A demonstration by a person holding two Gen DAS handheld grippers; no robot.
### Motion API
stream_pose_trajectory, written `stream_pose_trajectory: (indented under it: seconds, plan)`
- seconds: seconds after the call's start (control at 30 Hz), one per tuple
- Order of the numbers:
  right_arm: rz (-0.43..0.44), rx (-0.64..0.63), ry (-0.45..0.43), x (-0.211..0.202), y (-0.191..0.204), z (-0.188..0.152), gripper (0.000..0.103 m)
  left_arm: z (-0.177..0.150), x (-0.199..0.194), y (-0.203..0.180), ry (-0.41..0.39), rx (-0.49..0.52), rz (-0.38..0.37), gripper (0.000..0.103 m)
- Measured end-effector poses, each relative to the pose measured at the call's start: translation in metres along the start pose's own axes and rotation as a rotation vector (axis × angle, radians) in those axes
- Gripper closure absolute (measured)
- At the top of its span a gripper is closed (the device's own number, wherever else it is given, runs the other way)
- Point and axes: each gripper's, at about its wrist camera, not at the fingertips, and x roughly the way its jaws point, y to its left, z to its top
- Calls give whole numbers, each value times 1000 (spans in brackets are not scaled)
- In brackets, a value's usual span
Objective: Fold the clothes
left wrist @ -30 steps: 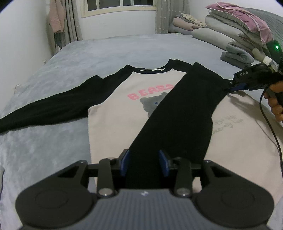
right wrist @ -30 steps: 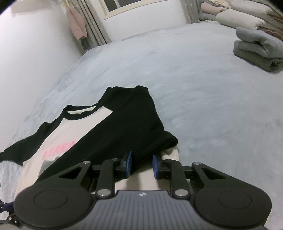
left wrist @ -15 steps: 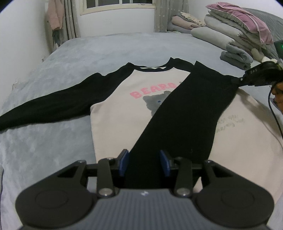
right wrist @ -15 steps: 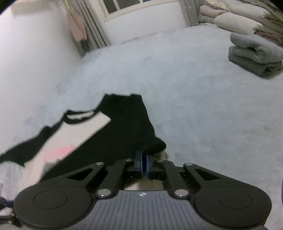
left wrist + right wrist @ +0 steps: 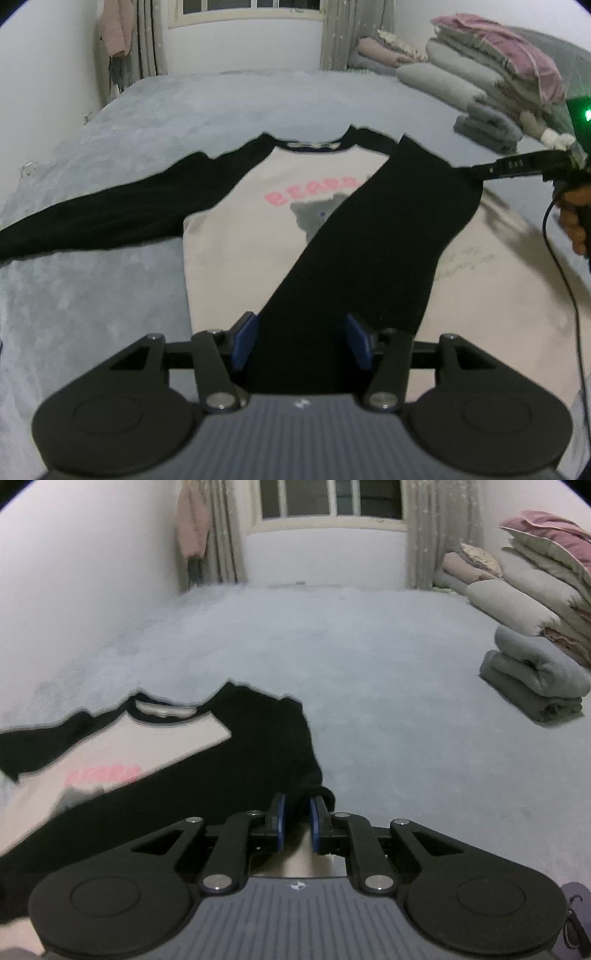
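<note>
A raglan shirt (image 5: 236, 236), cream-bodied with black sleeves, a pink "BEARS" print and a grey bear, lies flat on the grey bedspread (image 5: 92, 295). One black sleeve (image 5: 92, 218) stretches out toward nine o'clock in the left wrist view. The other, the folded sleeve (image 5: 369, 251), lies diagonally across the shirt's chest, running from about one o'clock down to six.

The left gripper (image 5: 301, 341) sits at the folded sleeve's lower end, its blue pads (image 5: 243, 341) spread wide with the black cloth lying between them, not pinched.

The right gripper (image 5: 296, 821) is at the shoulder bend of that sleeve, at three o'clock in the left wrist view. Its blue pads stand a little apart with a bunched black fold (image 5: 314, 794) at their tips; I cannot tell whether they grip it.

Toward two o'clock, a folded grey blanket (image 5: 535, 686) lies beside stacked pillows and quilts (image 5: 491, 74). At twelve o'clock is a curtained window (image 5: 332, 498).
</note>
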Motion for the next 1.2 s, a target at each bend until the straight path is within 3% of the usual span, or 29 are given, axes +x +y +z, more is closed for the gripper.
stream_pose_trajectory:
  seconds: [0.03, 0.13, 0.37, 0.5, 0.63, 0.77, 1.2]
  plan:
    - [-33, -6, 44, 8, 0, -2, 91, 0, 0, 0, -1, 3, 4, 52]
    - [-88, 0, 64, 14, -8, -3, 73, 1, -1, 4, -1, -16, -2, 52]
    - [-204, -70, -35, -8, -1, -1, 72, 7, -8, 14, -27, -49, 27, 51]
    - [-137, -117, -73, -16, 18, 0, 72, 8, -6, 20, -21, -81, 33, 51]
    - [-65, -200, -53, -16, 50, -4, 72, 10, -5, 40, -20, -169, 40, 51]
    - [76, -308, -18, -20, 91, -14, 72, 12, -8, 60, -31, -221, 64, 51]
    - [480, -696, -8, -85, 233, -87, 71, 1, -4, 69, 17, -275, 3, 52]
